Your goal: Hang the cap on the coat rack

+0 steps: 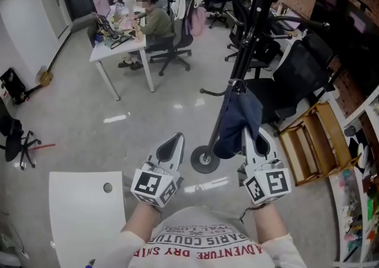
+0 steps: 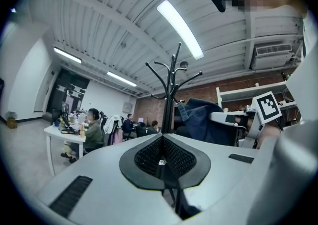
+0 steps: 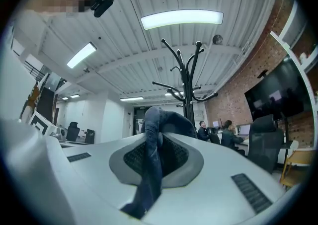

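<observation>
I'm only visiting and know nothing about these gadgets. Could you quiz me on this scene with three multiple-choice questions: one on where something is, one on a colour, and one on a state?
1. Where is the cap?
A. on the floor
B. in the right gripper
C. on a desk

2. What colour is the cap?
A. red
B. yellow
C. dark blue

3. How are the left gripper's fingers?
A. shut, with nothing between them
B. wide open
C. shut on the cap

Answers:
1 B: the right gripper view shows the cap's cloth pinched between its fingers, close to the coat rack.
2 C: the cap is denim blue in every view.
3 A: the left gripper view shows its pads meeting with nothing between them.
</observation>
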`<act>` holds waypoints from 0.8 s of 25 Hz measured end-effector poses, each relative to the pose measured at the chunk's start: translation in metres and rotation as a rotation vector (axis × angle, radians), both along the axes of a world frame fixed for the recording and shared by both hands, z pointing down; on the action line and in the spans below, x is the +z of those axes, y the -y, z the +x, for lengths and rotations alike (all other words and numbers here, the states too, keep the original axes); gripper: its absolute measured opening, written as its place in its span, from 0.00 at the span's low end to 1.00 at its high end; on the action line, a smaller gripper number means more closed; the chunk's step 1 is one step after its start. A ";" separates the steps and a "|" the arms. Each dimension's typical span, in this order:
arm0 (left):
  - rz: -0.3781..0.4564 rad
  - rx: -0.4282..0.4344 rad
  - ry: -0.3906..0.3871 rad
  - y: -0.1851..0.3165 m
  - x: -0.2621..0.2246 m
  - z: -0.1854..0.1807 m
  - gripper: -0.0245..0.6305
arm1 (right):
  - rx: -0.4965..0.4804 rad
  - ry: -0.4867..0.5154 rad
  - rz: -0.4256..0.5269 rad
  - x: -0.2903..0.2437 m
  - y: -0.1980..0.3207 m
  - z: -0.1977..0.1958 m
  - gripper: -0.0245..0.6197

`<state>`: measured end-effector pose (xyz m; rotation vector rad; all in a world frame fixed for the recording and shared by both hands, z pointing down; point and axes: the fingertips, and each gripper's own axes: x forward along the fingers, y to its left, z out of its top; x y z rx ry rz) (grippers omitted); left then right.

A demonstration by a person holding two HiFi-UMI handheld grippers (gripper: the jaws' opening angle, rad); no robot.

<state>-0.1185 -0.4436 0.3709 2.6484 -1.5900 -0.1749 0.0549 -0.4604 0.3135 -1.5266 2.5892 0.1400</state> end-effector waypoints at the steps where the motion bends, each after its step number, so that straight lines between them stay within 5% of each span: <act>1: 0.000 -0.002 -0.002 0.003 0.000 0.002 0.04 | -0.003 -0.010 0.024 -0.009 0.004 0.001 0.08; 8: -0.001 0.029 0.004 0.020 0.003 0.031 0.04 | -0.025 -0.045 0.189 -0.075 0.025 0.008 0.08; 20: 0.000 0.013 -0.012 0.036 0.002 0.040 0.04 | 0.007 -0.087 0.259 -0.120 0.056 0.014 0.08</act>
